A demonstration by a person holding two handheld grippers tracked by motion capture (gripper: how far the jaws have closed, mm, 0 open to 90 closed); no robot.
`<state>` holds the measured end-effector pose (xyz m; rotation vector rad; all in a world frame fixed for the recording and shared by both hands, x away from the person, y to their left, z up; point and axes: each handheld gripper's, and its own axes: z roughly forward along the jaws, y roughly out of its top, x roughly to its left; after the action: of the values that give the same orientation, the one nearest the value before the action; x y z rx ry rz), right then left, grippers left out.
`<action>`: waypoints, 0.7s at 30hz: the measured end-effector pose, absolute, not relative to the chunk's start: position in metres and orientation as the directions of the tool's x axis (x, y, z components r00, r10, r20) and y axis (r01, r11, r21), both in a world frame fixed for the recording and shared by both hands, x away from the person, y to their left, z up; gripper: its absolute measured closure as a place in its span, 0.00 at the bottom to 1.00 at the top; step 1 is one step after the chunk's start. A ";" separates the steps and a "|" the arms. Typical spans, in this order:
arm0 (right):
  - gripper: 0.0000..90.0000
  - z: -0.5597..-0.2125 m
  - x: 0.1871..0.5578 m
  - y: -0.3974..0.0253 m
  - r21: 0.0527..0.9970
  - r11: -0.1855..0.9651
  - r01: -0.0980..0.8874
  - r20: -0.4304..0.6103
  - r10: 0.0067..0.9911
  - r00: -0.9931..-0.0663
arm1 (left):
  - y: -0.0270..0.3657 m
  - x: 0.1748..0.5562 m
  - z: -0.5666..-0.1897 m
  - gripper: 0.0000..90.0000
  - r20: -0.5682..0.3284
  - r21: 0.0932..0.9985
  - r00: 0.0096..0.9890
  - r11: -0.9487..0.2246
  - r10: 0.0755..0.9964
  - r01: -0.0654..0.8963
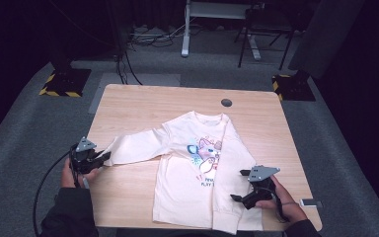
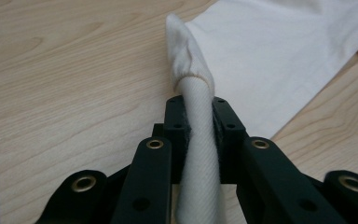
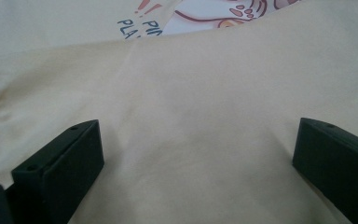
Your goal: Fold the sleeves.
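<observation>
A cream long-sleeved sweatshirt [image 1: 187, 182] with a cartoon print [image 1: 206, 152] lies flat on the wooden table [image 1: 256, 118]. Its left sleeve [image 1: 135, 147] stretches out toward the table's left edge. My left gripper [image 1: 104, 157] is shut on that sleeve's ribbed cuff [image 2: 199, 135], which is pinched upright between the jaws. The right sleeve [image 1: 232, 192] lies folded down along the shirt's right side. My right gripper [image 1: 237, 185] is open just over that sleeve, its jaws wide apart with cream fabric [image 3: 196, 140] between them.
A round cable hole [image 1: 226, 102] sits near the table's far edge. A small white object [image 1: 310, 202] lies at the front right corner. Bare wood surrounds the shirt. Beyond the table stand desk legs [image 1: 185, 29], cables and yellow-black striped bases [image 1: 59, 84].
</observation>
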<state>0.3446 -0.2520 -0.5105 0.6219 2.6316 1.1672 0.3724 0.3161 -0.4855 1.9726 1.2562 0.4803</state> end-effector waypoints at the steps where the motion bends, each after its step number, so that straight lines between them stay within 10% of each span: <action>1: 0.01 -0.510 0.345 -0.252 0.743 0.600 0.296 -0.009 0.451 -0.892 | 0.314 0.372 -0.484 0.88 -0.072 0.754 0.455 -0.250 0.888 0.608; 21: 0.01 -0.510 0.345 -0.252 0.743 0.600 0.297 -0.009 0.451 -0.892 | 0.256 0.380 -0.468 0.89 -0.084 0.769 0.602 -0.332 0.794 0.546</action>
<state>0.3445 -0.2519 -0.5105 0.6223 2.6312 1.1672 0.3795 0.2562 -0.4676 2.0282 1.0587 0.3940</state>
